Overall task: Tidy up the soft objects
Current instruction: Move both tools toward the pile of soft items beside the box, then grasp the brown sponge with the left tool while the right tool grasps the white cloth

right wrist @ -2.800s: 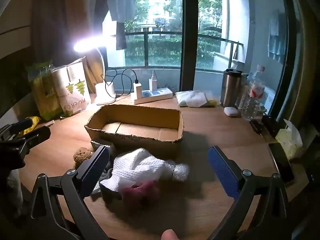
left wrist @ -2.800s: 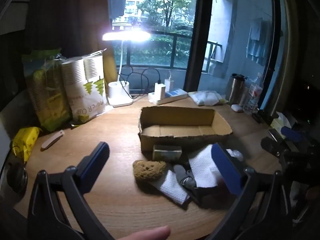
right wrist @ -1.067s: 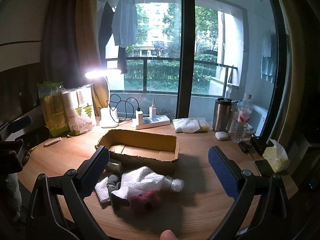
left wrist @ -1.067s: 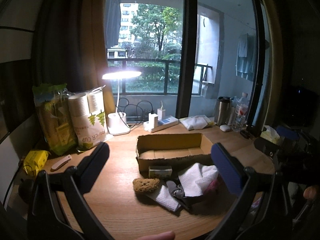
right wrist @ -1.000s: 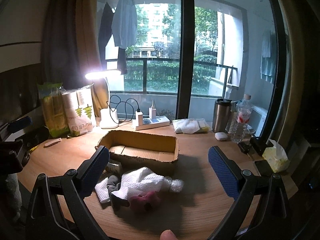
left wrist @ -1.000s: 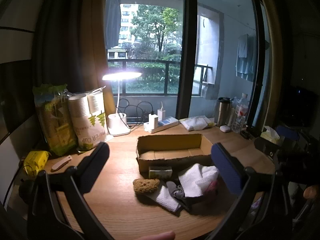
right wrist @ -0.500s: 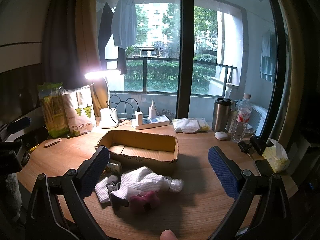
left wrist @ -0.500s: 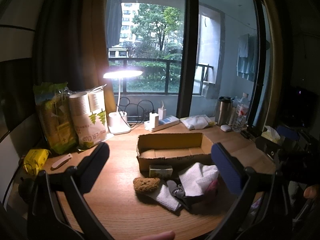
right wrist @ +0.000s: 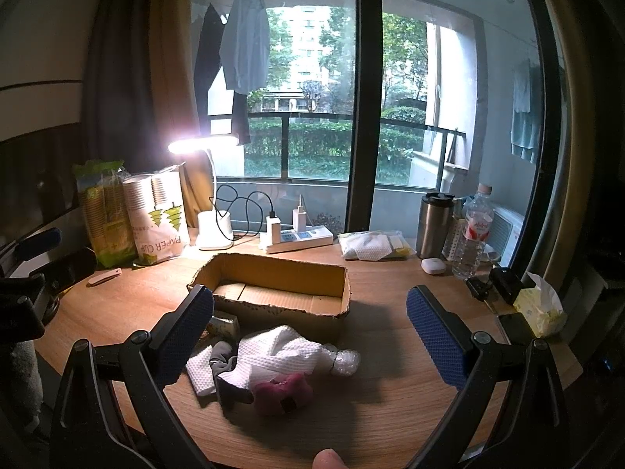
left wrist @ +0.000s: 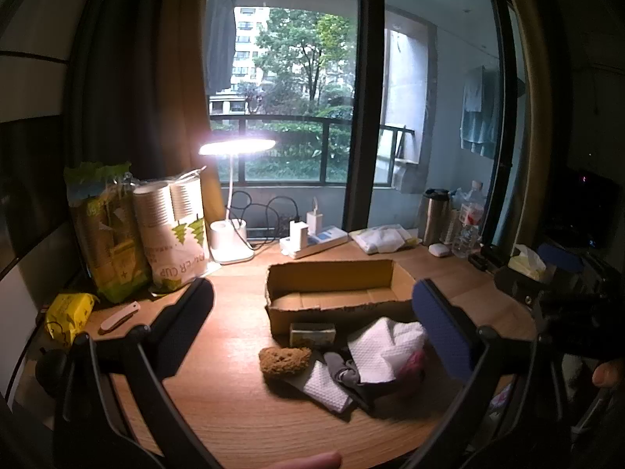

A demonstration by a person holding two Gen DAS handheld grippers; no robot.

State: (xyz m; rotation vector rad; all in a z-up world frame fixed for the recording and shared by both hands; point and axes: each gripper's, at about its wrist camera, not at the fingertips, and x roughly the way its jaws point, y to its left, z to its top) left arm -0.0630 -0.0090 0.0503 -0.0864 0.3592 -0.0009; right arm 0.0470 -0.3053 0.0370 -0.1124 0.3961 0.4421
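An open cardboard box (left wrist: 336, 285) (right wrist: 273, 281) stands mid-table. In front of it lies a pile of soft things: a brown sponge (left wrist: 285, 359), a green-yellow sponge (left wrist: 312, 334), a white textured cloth (left wrist: 384, 346) (right wrist: 281, 351), a grey sock (left wrist: 343, 369) (right wrist: 224, 363), a pink fluffy item (right wrist: 281, 389) and a bubble-wrap wad (right wrist: 343, 361). My left gripper (left wrist: 312, 312) is open and empty, held above and back from the pile. My right gripper (right wrist: 310, 324) is open and empty, likewise above the pile.
A lit desk lamp (left wrist: 232, 242), paper-cup packs (left wrist: 172, 234), a power strip (left wrist: 316, 240), a steel tumbler (right wrist: 433, 224), a water bottle (right wrist: 474, 230), a tissue pack (right wrist: 541, 305) and a folded white cloth (right wrist: 371, 246) line the table's back and sides.
Both grippers have drawn back and risen from the pile since 2.8 s ago; in the last second they hardly move. The objects have not moved.
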